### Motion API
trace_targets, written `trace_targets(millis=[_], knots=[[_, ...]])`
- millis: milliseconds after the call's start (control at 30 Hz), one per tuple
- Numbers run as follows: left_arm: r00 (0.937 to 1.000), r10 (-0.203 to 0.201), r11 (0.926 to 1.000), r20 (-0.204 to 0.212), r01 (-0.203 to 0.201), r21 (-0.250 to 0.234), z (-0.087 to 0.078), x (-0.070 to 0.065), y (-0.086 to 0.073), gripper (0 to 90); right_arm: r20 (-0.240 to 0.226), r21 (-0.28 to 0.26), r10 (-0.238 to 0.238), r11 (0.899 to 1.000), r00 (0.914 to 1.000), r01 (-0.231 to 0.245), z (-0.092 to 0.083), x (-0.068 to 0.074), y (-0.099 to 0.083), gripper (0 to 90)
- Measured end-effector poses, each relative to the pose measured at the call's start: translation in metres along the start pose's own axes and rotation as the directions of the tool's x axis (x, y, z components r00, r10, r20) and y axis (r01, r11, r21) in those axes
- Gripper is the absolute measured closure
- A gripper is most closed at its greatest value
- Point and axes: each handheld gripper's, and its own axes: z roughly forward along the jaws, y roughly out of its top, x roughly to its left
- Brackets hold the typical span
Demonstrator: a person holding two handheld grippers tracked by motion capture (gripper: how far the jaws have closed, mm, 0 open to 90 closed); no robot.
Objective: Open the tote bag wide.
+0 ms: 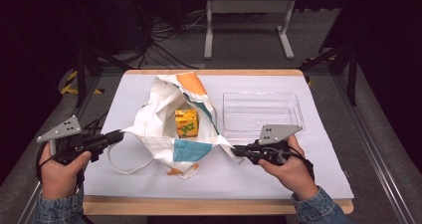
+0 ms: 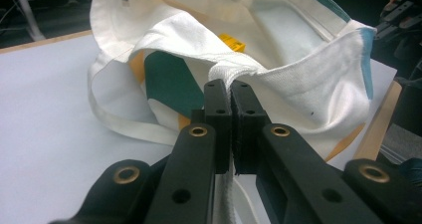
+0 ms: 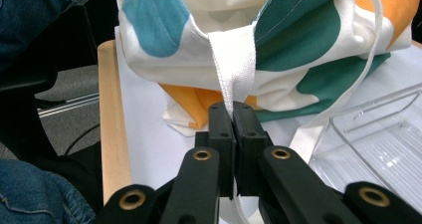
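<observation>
A white cloth tote bag (image 1: 164,119) with teal and orange patches lies on the white table top, its mouth pulled wide. Inside it stands a yellow carton (image 1: 186,123), whose top corner also peeks out as a yellow carton (image 2: 232,42). My left gripper (image 1: 119,134) is shut on the bag's left handle strap (image 2: 226,74), at the bag's left rim. My right gripper (image 1: 236,149) is shut on the other handle strap (image 3: 234,64), at the bag's right rim. Both straps are stretched taut away from the bag (image 3: 278,40).
A clear plastic tray (image 1: 261,112) sits right of the bag, just behind my right gripper, and the same tray (image 3: 378,144) shows close by. A loose strap loop (image 1: 127,164) lies in front of the bag. The wooden table edge (image 1: 199,206) runs near the person's hands.
</observation>
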Motion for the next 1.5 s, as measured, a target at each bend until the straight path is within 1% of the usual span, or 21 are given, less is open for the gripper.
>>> trace_targets(millis=[133, 167, 233, 367, 433, 533, 667, 700, 833, 900, 967, 1033, 1100, 1167, 1200, 1233, 1267, 1333, 1367, 1467, 1500], knots=[[1.0000, 0.001, 1.0000, 0.003, -0.001, 0.000, 0.001, 0.000, 0.000, 87.9, 0.001, 0.002, 0.003, 1.000, 1.0000, -0.003, -0.005, -0.001, -0.002, 88.3], [0.9998, 0.016, 0.9998, 0.007, -0.016, 0.015, 0.001, 0.001, 0.000, 87.9, 0.000, 0.005, 0.004, 1.000, 1.0000, -0.004, -0.005, -0.001, -0.002, 88.2], [0.9998, 0.020, 0.9996, 0.009, -0.020, 0.019, 0.001, 0.002, -0.001, 87.9, -0.002, 0.010, 0.007, 1.000, 1.0000, -0.007, -0.005, -0.001, -0.003, 88.3], [0.9991, -0.020, 0.9979, 0.037, 0.017, 0.062, 0.005, 0.008, -0.007, 87.9, -0.021, 0.044, 0.019, 0.999, 0.9996, -0.018, -0.001, -0.003, -0.008, 88.3], [0.9986, -0.041, 0.9955, 0.034, 0.038, 0.087, 0.008, 0.012, -0.010, 87.9, -0.027, 0.065, 0.027, 0.998, 0.9993, -0.025, 0.002, -0.004, -0.012, 88.3], [0.9980, -0.062, 0.9901, 0.016, 0.059, 0.128, 0.015, 0.015, -0.013, 87.9, -0.029, 0.101, 0.041, 0.994, 0.9987, -0.038, 0.009, -0.006, -0.017, 88.3], [0.9968, -0.077, 0.9849, 0.022, 0.073, 0.157, 0.018, 0.020, -0.017, 87.9, -0.041, 0.135, 0.067, 0.989, 0.9969, -0.061, 0.017, -0.010, -0.024, 88.3], [0.9963, -0.082, 0.9827, 0.024, 0.077, 0.168, 0.019, 0.021, -0.018, 87.9, -0.046, 0.143, 0.076, 0.987, 0.9960, -0.069, 0.018, -0.010, -0.026, 88.3], [0.9965, -0.082, 0.9669, 0.018, 0.075, 0.244, 0.029, 0.023, -0.023, 87.9, -0.048, 0.190, 0.088, 0.979, 0.9950, -0.078, 0.027, -0.014, -0.034, 88.3], [0.9968, -0.075, 0.9654, 0.027, 0.066, 0.252, 0.031, 0.023, -0.024, 87.8, -0.047, 0.212, 0.100, 0.973, 0.9939, -0.088, 0.030, -0.016, -0.037, 88.2], [0.9969, -0.067, 0.9712, 0.040, 0.056, 0.232, 0.029, 0.021, -0.022, 86.8, -0.049, 0.213, 0.108, 0.972, 0.9929, -0.096, 0.030, -0.017, -0.038, 88.0], [0.9979, -0.052, 0.9742, 0.039, 0.042, 0.222, 0.025, 0.019, -0.020, 81.3, -0.049, 0.204, 0.100, 0.975, 0.9938, -0.088, 0.029, -0.016, -0.036, 87.4], [0.9984, -0.046, 0.9764, 0.033, 0.038, 0.213, 0.022, 0.016, -0.017, 71.4, -0.049, 0.190, 0.107, 0.977, 0.9931, -0.095, 0.028, -0.014, -0.034, 83.4], [0.9982, -0.039, 0.9830, 0.046, 0.030, 0.181, 0.019, 0.015, -0.014, 62.5, -0.057, 0.176, 0.107, 0.980, 0.9927, -0.095, 0.027, -0.013, -0.032, 79.8], [0.9983, -0.047, 0.9865, 0.034, 0.042, 0.158, 0.016, 0.014, -0.012, 53.5, -0.056, 0.171, 0.105, 0.981, 0.9929, -0.094, 0.027, -0.012, -0.031, 77.0], [0.9983, -0.047, 0.9865, 0.034, 0.042, 0.158, 0.016, 0.014, -0.012, 47.5, -0.056, 0.171, 0.105, 0.981, 0.9929, -0.094, 0.027, -0.012, -0.031, 77.0], [0.9988, -0.044, 0.9881, 0.020, 0.041, 0.148, 0.013, 0.013, -0.009, 47.5, -0.056, 0.164, 0.107, 0.982, 0.9927, -0.096, 0.025, -0.011, -0.029, 74.2], [0.9993, -0.037, 0.9922, 0.007, 0.036, 0.119, 0.008, 0.011, -0.006, 41.8, -0.060, 0.140, 0.112, 0.985, 0.9918, -0.103, 0.021, -0.009, -0.025, 67.8], [0.9990, -0.045, 0.9939, 0.002, 0.044, 0.101, 0.006, 0.009, -0.003, 39.6, -0.059, 0.123, 0.116, 0.987, 0.9915, -0.108, 0.019, -0.009, -0.022, 64.4], [0.9986, -0.046, 0.9970, -0.024, 0.048, 0.062, 0.009, 0.007, 0.004, 33.7, -0.031, 0.079, 0.107, 0.991, 0.9937, -0.105, 0.012, -0.008, -0.014, 57.7], [0.9978, -0.056, 0.9970, -0.036, 0.058, 0.051, 0.012, 0.006, 0.006, 32.8, -0.024, 0.060, 0.106, 0.993, 0.9941, -0.104, 0.011, -0.009, -0.010, 56.0]])
